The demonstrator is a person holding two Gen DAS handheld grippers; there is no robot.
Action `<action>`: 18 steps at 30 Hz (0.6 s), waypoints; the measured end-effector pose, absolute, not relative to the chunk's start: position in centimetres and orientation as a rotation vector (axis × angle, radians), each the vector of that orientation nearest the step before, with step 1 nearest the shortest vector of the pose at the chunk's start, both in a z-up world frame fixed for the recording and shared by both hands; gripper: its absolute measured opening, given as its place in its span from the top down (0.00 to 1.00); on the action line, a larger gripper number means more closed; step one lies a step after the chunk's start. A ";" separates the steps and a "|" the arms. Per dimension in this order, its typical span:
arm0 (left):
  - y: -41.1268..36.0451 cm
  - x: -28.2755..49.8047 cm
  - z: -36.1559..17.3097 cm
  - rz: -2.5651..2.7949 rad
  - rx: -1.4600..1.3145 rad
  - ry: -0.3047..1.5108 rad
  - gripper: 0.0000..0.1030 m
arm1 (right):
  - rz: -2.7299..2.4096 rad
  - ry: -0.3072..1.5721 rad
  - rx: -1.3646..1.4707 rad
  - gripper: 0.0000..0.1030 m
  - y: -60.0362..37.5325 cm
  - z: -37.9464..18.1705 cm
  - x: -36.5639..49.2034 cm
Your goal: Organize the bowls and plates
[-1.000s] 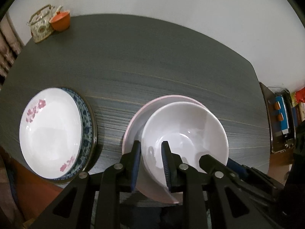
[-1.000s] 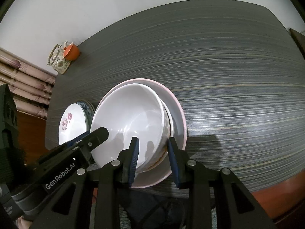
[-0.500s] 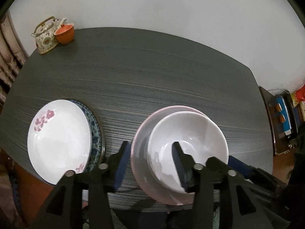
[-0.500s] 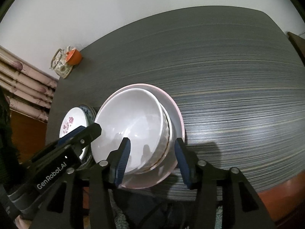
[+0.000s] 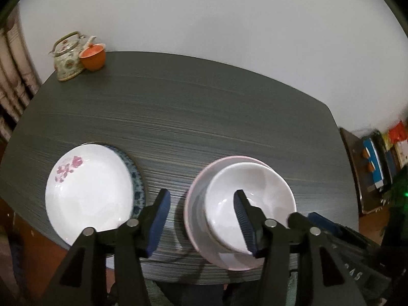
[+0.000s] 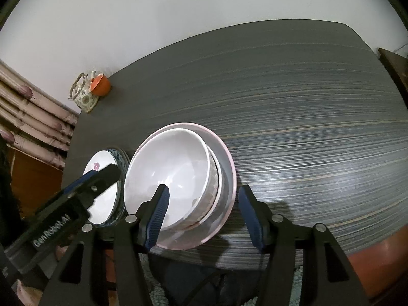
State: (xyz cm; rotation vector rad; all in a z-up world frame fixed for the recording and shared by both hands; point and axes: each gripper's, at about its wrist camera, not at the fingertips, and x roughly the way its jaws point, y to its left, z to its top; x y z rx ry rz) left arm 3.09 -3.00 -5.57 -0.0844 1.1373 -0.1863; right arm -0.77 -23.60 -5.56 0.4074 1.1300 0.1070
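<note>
A white bowl (image 5: 260, 186) sits nested in a pink-rimmed plate (image 5: 197, 204) near the front edge of the table. The right wrist view shows the white bowl (image 6: 173, 173) resting on a ribbed bowl (image 6: 213, 191) inside the pink-rimmed plate (image 6: 228, 163). To their left a white flowered plate (image 5: 89, 191) lies on a blue-patterned plate (image 5: 137, 186). My left gripper (image 5: 202, 193) hovers over the stack's left side, jaws opening, pads clear of the rim. My right gripper (image 6: 204, 188) straddles the stack's right rim from above, jaws opening, touching nothing.
A floral teapot (image 5: 67, 58) and an orange cup (image 5: 93, 56) stand at the far left corner of the dark table (image 5: 204, 117). A white wall runs behind. Curtains (image 6: 30, 122) hang at the left, and low shelves (image 5: 374, 163) stand beyond the table's right edge.
Both grippers let go of the white bowl's rim, their jaws spread wider, and both lifted up and back from the stack. The bowls stay in the pink-rimmed plate.
</note>
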 end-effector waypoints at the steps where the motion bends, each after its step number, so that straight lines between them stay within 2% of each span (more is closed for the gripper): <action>1: -2.5 3.1 -5.4 -0.181 -0.092 1.134 0.44 | 0.105 1.128 0.410 0.47 -23.8 -5.4 -0.9; 8: 0.4 3.1 -5.6 -0.158 -0.170 1.181 0.44 | 0.072 1.122 0.420 0.47 -25.3 -5.1 -1.4; 18: 1.6 3.4 -9.1 -0.151 -0.305 1.350 0.44 | 0.001 1.197 0.461 0.47 -27.3 -6.5 -1.7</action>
